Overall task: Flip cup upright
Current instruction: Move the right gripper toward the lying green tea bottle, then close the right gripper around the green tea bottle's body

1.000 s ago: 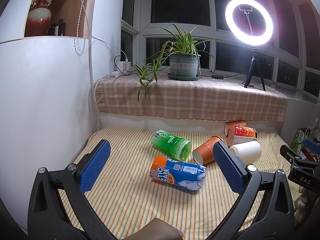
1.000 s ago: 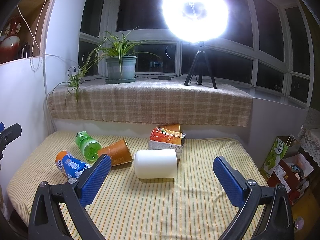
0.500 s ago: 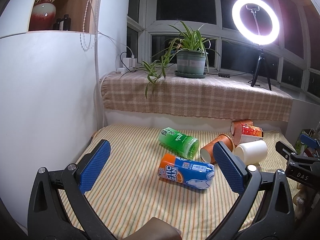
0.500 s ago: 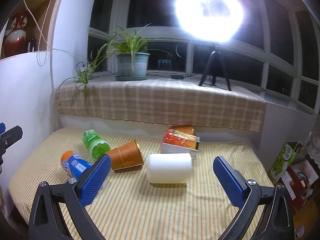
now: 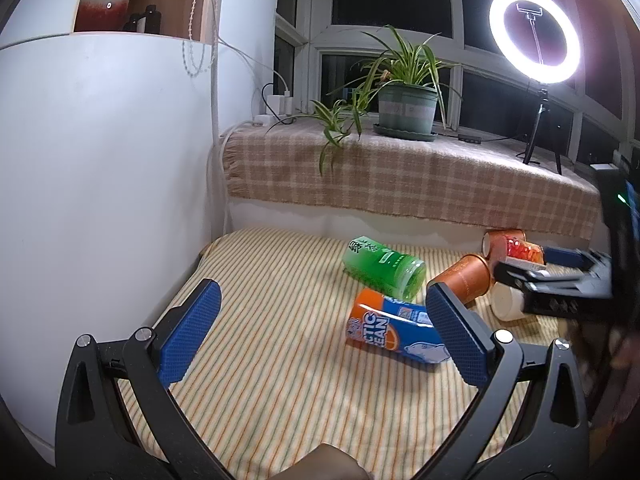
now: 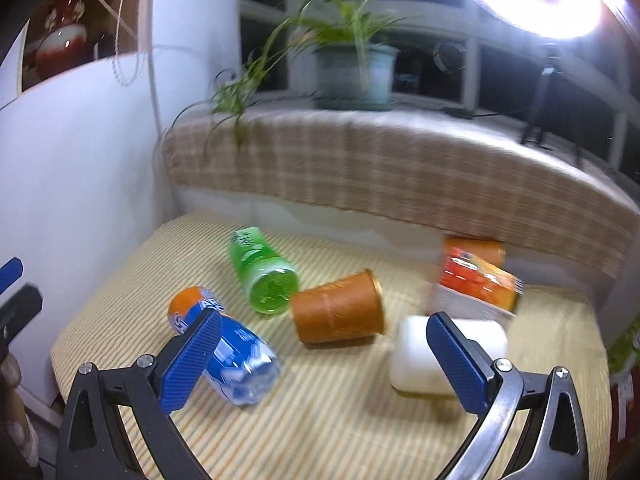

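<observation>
1. At far left, the left gripper (image 5: 320, 332), blue pads spread wide with nothing between them, hovering over the striped cloth (image 5: 280, 380); only its tip visible at the left edge of the right wrist view.
2. Next, lying on its side, a blue-and-orange cup (image 6: 224, 348) — just behind the left pad of the right gripper (image 6: 324, 356) in the right wrist view, partly hidden by it.
3. Further right and farther back, a green cup (image 6: 262, 270), also on its side, open mouth turned toward the camera.
4. Near the middle, a brown paper cup (image 6: 340, 312) on its side, rim pointing right, almost touching the green cup's mouth; set beyond the gap between the right gripper's spread, empty fingers, clear of both pads.
5. Right of it, a white cup (image 6: 420, 356) lying down, just behind the right pad and partly covered by it.
6. Behind the white cup, an orange-and-red printed cup (image 6: 476, 276) tipped over, close to the plaid-covered ledge (image 6: 400, 176).
7. Up on the ledge — a potted plant (image 5: 406, 108) and, far right, a lit ring light (image 5: 534, 32).
</observation>
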A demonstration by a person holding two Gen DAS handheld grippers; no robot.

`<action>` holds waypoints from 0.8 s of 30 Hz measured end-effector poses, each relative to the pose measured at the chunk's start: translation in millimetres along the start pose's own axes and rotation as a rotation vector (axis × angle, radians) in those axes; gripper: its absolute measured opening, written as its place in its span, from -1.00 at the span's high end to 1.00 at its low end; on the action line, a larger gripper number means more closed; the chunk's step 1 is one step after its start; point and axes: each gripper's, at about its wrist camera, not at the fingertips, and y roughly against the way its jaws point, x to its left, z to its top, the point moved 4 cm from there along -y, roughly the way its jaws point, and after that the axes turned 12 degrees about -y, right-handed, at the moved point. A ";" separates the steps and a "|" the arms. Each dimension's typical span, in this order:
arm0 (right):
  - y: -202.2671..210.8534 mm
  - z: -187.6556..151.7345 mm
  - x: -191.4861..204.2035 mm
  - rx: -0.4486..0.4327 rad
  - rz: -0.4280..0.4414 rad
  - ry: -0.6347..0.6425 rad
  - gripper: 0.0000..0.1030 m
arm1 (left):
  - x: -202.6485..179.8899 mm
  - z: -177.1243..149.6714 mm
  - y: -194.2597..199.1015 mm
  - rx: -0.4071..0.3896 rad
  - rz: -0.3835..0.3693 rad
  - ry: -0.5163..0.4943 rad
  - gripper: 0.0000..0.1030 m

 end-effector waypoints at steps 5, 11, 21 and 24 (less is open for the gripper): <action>-34.6 17.9 18.1 0.082 0.051 0.053 -0.97 | 4.3 -6.5 0.6 0.012 0.013 -0.004 -1.00; -85.1 31.0 34.9 0.220 0.086 0.110 -0.87 | 8.3 -11.4 -2.5 0.039 0.029 -0.004 -1.00; -145.5 32.9 64.2 0.368 0.086 0.206 -0.86 | 15.1 -16.5 -7.1 0.075 0.048 -0.007 -1.00; -161.3 29.9 70.2 0.412 0.086 0.225 -0.85 | 17.1 -17.4 -8.0 0.078 0.050 -0.008 -1.00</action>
